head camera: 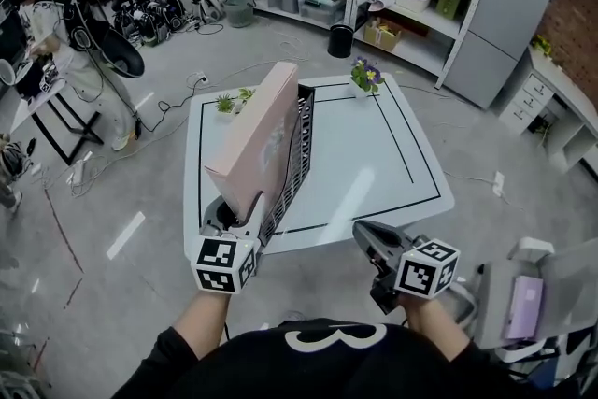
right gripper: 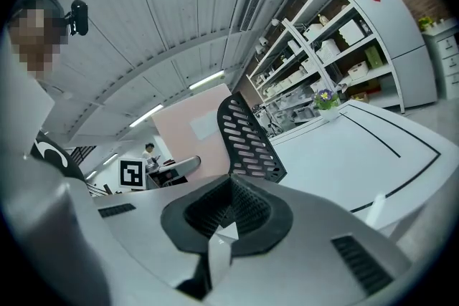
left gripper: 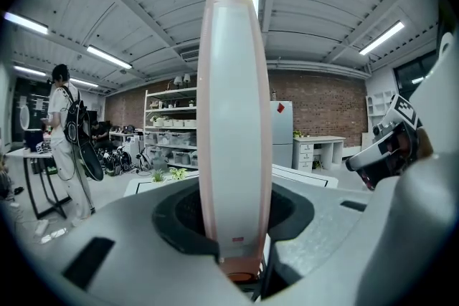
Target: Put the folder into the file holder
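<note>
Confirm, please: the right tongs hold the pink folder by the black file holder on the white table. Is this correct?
No. The left tongs hold the pink folder, as the left gripper view shows; the right tongs hold nothing. The rest is right: black file holder, white table.

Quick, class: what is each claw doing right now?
Left claw: closed on the flat pale pink folder.
Right claw: closed, holding nothing.

The white table has a black square line. A black file holder stands at 9 o'clock, green plants at 11, purple flowers at 12.
</note>
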`<state>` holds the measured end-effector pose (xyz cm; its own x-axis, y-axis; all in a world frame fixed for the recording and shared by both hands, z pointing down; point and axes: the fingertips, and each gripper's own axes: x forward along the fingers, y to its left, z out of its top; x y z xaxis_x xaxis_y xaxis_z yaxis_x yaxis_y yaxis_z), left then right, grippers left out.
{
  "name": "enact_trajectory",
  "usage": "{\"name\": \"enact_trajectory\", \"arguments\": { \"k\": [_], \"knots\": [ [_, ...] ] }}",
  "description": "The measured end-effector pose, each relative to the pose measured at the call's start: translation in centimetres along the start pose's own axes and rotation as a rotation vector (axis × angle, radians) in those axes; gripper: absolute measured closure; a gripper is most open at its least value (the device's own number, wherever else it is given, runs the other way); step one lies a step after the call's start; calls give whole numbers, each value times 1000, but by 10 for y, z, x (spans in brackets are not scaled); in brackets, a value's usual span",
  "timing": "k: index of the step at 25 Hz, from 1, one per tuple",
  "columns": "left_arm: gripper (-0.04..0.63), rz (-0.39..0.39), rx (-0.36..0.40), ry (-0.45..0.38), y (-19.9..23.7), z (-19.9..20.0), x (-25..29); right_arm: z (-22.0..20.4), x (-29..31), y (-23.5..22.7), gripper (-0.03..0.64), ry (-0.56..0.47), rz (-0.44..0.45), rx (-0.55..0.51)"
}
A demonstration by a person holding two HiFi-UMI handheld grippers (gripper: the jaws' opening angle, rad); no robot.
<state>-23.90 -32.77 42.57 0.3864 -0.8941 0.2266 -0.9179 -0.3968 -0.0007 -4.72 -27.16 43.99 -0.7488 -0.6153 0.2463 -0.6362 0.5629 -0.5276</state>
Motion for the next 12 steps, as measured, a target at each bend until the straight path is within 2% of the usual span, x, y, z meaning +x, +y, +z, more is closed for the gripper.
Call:
{"name": "enact_trajectory", "arguments": {
  "k": [7,12],
  "knots": [
    [443,7,2,24,-7,-21,5,-5,-5,-2,613,16,1,0],
    [440,31,24,75,-7,-37,9,0,-9,-2,614,15,7,-10]
  ]
}}
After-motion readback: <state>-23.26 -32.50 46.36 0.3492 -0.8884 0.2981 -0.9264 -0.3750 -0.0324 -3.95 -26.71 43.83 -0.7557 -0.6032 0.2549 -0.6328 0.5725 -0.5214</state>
